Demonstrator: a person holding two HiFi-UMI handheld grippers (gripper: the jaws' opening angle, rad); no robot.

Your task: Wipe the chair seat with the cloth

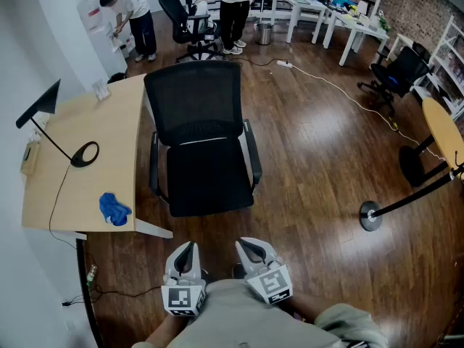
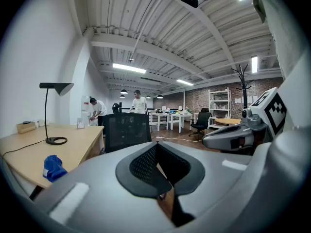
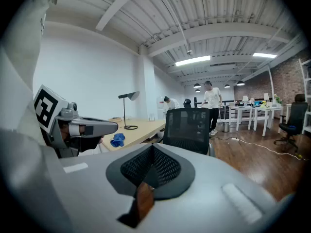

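A black mesh office chair (image 1: 197, 133) stands in front of me, its seat (image 1: 210, 178) bare. The blue cloth (image 1: 114, 209) lies crumpled on the near corner of the wooden desk (image 1: 109, 143), left of the chair. My left gripper (image 1: 188, 249) and right gripper (image 1: 246, 245) hang side by side close to my body, short of the seat, both shut and holding nothing. In the left gripper view the cloth (image 2: 52, 166) shows at the left, with the chair (image 2: 127, 130) ahead. The right gripper view shows the cloth (image 3: 117, 139) and the chair (image 3: 187, 125) beyond the shut jaws.
A black desk lamp (image 1: 85, 153) stands on the desk with its cable trailing off the edge. A stanchion base (image 1: 370, 216) sits on the wooden floor to the right. A white cable (image 1: 341, 89) runs across the floor. Two people, other chairs and white tables are at the far end.
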